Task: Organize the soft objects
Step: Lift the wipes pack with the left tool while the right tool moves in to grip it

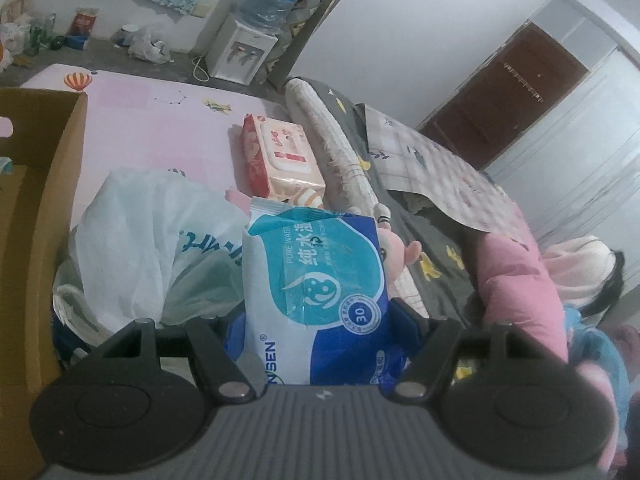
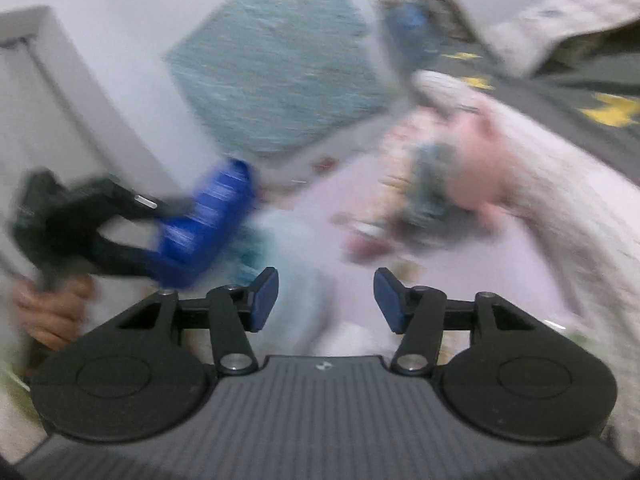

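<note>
- Currently the left gripper (image 1: 316, 320) is clamped on a blue-and-white wet wipes pack (image 1: 316, 280); a blue pad shows at each side of the pack's lower half, pressing in.
- Pack look: soft plastic pouch, teal drop-shaped panel, white swirl logo, round "30" badge, "PURE WATER" print, Chinese characters, crimped top seam.
- Orientation: long axis runs up the left wrist view, away from the gripper, crimped end farthest out and leaning slightly left. Printed face is toward the camera.
- Position: held up off the pink bed sheet (image 1: 160, 120), above and beside a white plastic bag (image 1: 152, 240).
- Cardboard box (image 1: 36, 200) stands at the left edge, open, near the bag.
- Second wipes pack, pink and red (image 1: 280, 156), lies flat on the sheet beyond the held one, its long axis running away from the camera.
- Just behind the held pack: a pink plush toy (image 1: 394, 248), mostly hidden.
- Right of that: rolled cream quilt (image 1: 344, 148), grey bedding with yellow stars (image 1: 436, 240), pink garment (image 1: 516, 280).
- Far side, on the floor: water dispenser (image 1: 244, 52) with bottle, scattered bags and bottles.
- Right gripper (image 2: 326, 300): fingers apart, nothing between the pads. View is heavily motion-blurred.
- Same blurred view shows the left gripper's blue pad out to the left with the person's hand (image 2: 48, 308) on its handle; details past that cannot be made out.
</note>
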### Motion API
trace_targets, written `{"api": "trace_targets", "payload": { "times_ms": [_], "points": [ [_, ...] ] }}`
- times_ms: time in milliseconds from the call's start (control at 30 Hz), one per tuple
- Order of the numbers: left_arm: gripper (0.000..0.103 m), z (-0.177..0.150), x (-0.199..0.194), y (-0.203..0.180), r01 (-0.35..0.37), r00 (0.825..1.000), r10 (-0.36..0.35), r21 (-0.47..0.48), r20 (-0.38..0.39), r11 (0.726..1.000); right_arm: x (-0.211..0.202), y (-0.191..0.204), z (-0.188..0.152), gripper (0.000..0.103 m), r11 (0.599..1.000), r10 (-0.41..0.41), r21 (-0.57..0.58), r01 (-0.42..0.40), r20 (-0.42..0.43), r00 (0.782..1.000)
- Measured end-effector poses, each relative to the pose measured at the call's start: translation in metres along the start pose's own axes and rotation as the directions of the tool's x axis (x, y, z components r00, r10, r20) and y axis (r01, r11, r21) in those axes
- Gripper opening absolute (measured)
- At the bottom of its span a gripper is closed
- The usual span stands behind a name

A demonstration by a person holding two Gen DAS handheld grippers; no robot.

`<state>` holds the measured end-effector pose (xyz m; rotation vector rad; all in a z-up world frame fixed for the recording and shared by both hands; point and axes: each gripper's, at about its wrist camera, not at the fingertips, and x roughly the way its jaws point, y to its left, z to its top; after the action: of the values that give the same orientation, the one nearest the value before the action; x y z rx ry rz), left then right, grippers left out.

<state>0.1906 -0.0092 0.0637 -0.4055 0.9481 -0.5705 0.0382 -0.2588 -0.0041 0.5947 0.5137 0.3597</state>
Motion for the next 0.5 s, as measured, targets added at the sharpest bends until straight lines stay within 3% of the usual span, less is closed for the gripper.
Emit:
{"api": "trace_targets", "payload": {
  "times_ms": [100,233,333,500],
  "points": [
    [0.068,-0.004,-0.004,0.006,0.025,1.0,-0.025,-0.027,0.01,0.999,0.02,0.014,0.014,0.054,0.992,0.125,0.032,-0.125,-0.002,0.992],
    [0.065,-0.006,-0.02,0.009,0.094,0.993,-0.091,-0.03,0.075,0.995,0.059,-0.011,0.024,0.054,0.921,0.253,0.312,-0.234,-0.021,0.967],
    [0.065,-0.01,-0.018,0.007,0.07,0.995,-0.07,-0.002,0.074,0.998,0.081,-0.021,0.027,0.054,0.906,0.218,0.385,-0.178,-0.063,0.974],
    [0.065,-0.027,-0.012,0.008,0.015,0.999,-0.017,0.066,0.039,0.998,0.079,-0.021,0.029,0.054,0.916,0.176,0.38,-0.127,-0.096,0.98]
  ]
}}
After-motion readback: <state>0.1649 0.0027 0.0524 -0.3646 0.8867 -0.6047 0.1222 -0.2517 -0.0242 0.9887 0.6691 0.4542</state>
